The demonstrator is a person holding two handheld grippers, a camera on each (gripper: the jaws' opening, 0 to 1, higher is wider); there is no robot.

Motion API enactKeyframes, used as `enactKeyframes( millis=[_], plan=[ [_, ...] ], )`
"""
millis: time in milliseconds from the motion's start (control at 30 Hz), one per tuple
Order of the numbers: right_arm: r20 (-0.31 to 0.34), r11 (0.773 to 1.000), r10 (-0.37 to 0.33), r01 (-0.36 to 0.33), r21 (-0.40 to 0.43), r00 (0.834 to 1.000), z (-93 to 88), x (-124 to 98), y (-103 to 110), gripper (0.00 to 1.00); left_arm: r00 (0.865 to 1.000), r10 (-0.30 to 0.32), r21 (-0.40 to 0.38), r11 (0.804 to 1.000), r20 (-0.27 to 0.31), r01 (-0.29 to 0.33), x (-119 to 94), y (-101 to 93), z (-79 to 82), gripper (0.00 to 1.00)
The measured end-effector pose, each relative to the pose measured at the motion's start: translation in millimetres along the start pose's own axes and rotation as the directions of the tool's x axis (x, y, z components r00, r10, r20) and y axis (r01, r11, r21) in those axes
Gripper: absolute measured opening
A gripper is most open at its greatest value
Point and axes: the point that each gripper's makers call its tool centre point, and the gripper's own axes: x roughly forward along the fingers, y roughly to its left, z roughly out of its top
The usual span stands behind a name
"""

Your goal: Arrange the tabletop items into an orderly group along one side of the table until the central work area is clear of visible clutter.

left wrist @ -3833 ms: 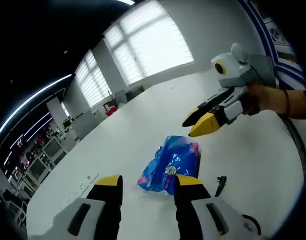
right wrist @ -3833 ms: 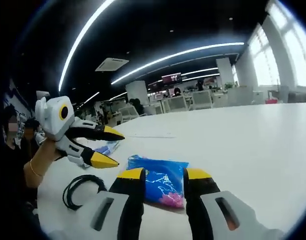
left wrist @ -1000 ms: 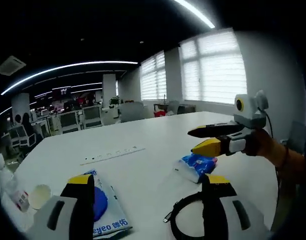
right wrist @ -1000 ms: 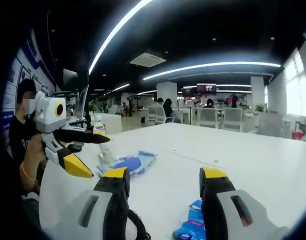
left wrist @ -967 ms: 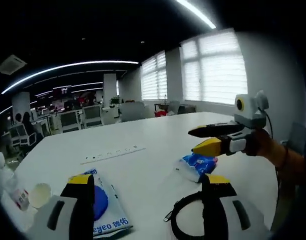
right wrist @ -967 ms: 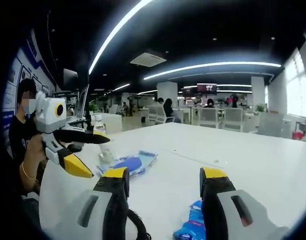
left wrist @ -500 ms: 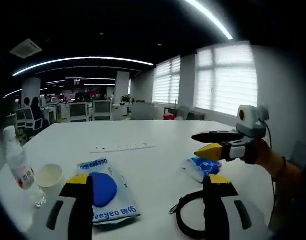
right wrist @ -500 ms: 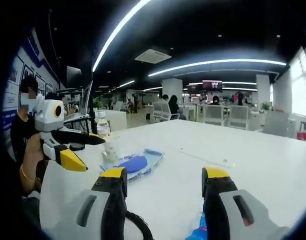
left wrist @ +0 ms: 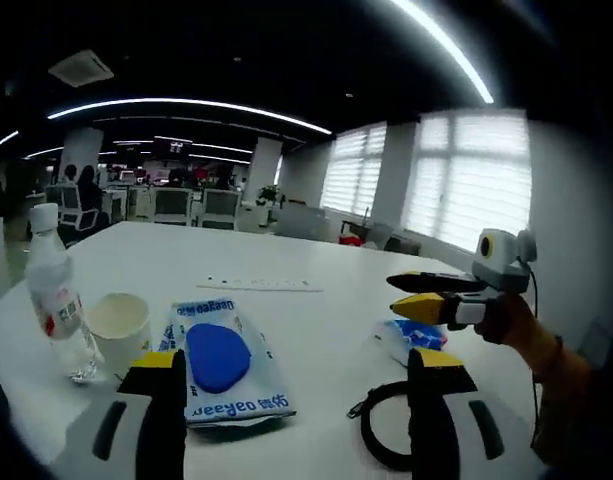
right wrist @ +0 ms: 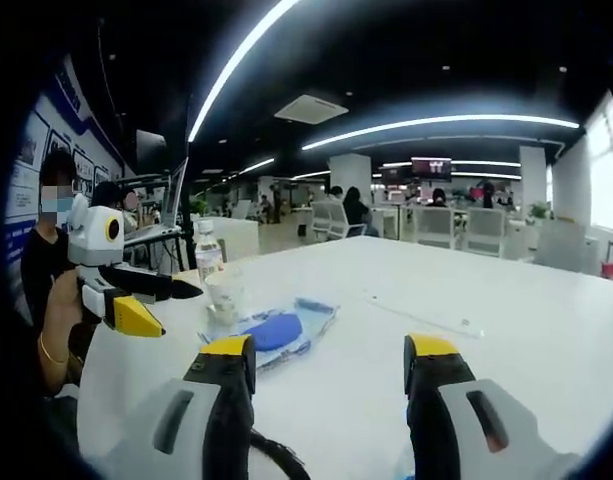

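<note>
Tabletop items lie spread over the white counter [left wrist: 316,300] in the left gripper view: a clear water bottle [left wrist: 58,295] with a red label stands upright at 9 o'clock, a paper cup [left wrist: 119,325] stands just beside it, and a flat packet with a blue oval [left wrist: 224,358] lies next to the cup, near the middle. At 5 o'clock a coiled black cable [left wrist: 386,440] rests on the counter, and beyond it, at about 3 o'clock, sits a small blue-and-white pack [left wrist: 411,338]. The left gripper [left wrist: 291,368] has its fingers spread wide with nothing between them. The right gripper [left wrist: 414,295], held in a hand [left wrist: 506,318], hovers above the small pack with its fingers a little apart and empty. In the right gripper view, the right gripper [right wrist: 328,352] shows its fingers wide apart, holding nothing. At 9 o'clock the left gripper [right wrist: 161,305] hangs above the counter's [right wrist: 506,330] edge, fingers parted and empty. The water bottle [right wrist: 207,252], the cup [right wrist: 224,297] and the blue-oval packet [right wrist: 278,333] sit together left of centre, and an arc of the black cable [right wrist: 276,450] shows at 6 o'clock.
</note>
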Motion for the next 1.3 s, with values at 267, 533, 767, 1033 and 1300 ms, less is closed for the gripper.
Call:
enactKeyframes(
  millis=[267,533,767,1033,1300],
  plan=[
    [-0.007,1.0,0.006,-0.006,-0.002,1.0,-0.8,14,6,0.57,1.0,-0.02,-0.085,0.996,-0.008,0.019,-2,13.0,-9.1,0.91],
    [-0.02,1.0,0.013,-0.013,-0.001,1.0,-2.3,26,7,0.57,1.0,-0.002,-0.134,0.991,-0.009,0.001,-2,26.6,-12.8,0.9],
    [-0.024,1.0,0.02,-0.02,0.001,1.0,-0.9,36,9,0.56,1.0,0.019,-0.176,0.984,-0.024,-0.023,-5,32.4,-24.3,0.89],
    [-0.041,0.999,0.034,-0.035,-0.017,0.999,-3.2,46,13,0.56,0.999,0.009,-0.213,0.977,-0.038,-0.017,-4,35.6,-29.6,0.88],
    [-0.053,0.998,0.051,-0.053,-0.021,0.997,-3.4,58,17,0.56,0.998,0.026,-0.279,0.96,-0.05,-0.038,-6,44.0,-36.8,0.86]
  ],
)
